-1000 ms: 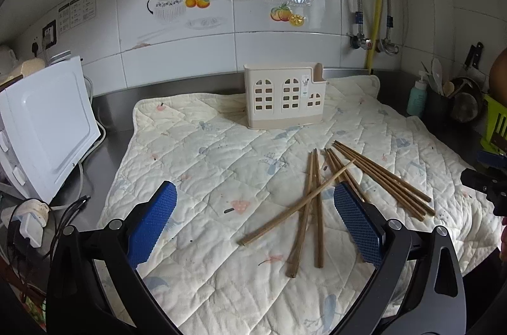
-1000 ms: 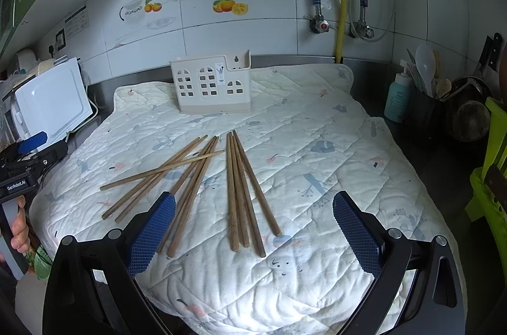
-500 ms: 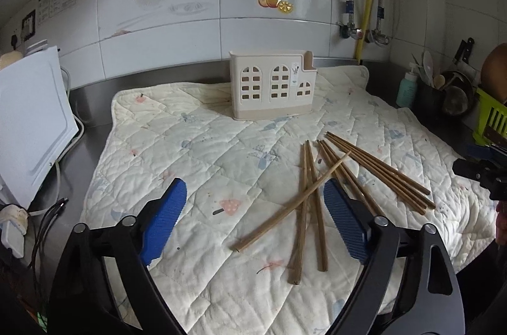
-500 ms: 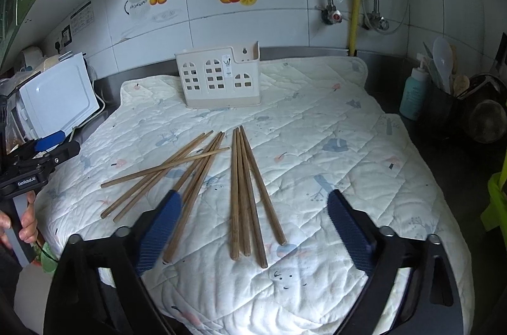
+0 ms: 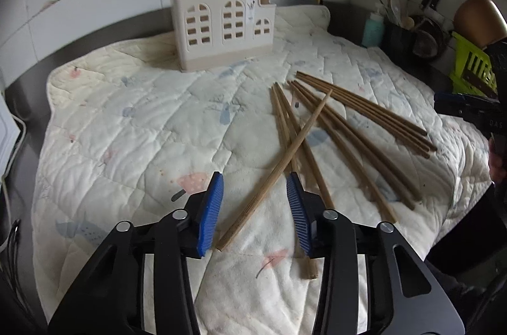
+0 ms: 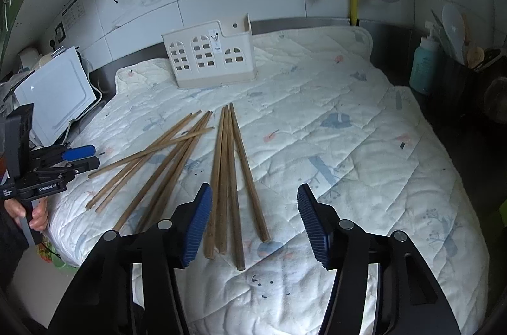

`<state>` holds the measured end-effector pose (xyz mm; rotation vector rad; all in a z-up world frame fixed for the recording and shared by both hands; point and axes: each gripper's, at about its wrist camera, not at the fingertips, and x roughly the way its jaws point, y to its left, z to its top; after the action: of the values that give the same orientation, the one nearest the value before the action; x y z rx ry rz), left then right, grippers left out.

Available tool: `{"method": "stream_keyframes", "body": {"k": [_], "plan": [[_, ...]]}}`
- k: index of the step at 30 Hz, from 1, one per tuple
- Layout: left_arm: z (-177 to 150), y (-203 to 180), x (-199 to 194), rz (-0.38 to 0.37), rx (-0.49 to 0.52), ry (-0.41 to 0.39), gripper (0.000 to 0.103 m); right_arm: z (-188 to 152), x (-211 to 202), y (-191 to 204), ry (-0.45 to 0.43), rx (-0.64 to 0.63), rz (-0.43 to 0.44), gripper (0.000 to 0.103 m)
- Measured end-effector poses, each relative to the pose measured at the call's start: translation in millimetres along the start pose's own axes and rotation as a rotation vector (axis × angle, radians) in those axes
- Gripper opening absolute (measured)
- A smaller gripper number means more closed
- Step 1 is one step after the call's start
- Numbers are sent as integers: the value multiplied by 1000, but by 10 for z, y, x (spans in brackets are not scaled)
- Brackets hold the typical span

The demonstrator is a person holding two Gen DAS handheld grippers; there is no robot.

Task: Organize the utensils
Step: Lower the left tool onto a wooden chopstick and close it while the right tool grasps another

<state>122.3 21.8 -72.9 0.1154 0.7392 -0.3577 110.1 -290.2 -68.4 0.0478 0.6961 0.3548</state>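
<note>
The wooden chopsticks (image 6: 226,173) lie loose on the quilted mat (image 6: 348,129) covering the surface, in a crossed pile and a straighter bundle, with the cream utensil holder (image 5: 221,27) standing well behind them. They look light, stiff and prone to roll, so a pinch near the thick ends seems safest. The left gripper (image 5: 253,208) has been closing, its fingers half spread around one slanted chopstick (image 5: 279,167) without pressing it. The right gripper (image 6: 253,216), also narrowing, straddles the bundle's near ends, untouched.
</note>
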Motion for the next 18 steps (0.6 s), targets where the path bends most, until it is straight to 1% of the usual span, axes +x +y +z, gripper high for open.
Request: {"method": "stream_keyframes", "body": {"k": [1,4,7,9,14,18], "plan": [[-9,15,24,-15,10,8,34,1,20,-7,4,3,5,55],[-44,37,77,-64,45,37,29,13,77,-17,13,7,11,55],[-83,52,110,-67,77,54,27,22,121,-14,13,8,22,55],[-121,81,122,-78,83,65,25,23,154,-6,16,5,32,53],[-168,131,159,-91,101,84,24,27,237,12,33,-5,43,52],[-171,167,188,-112,86,93,24,28,273,-19,40,6,48,49]]}}
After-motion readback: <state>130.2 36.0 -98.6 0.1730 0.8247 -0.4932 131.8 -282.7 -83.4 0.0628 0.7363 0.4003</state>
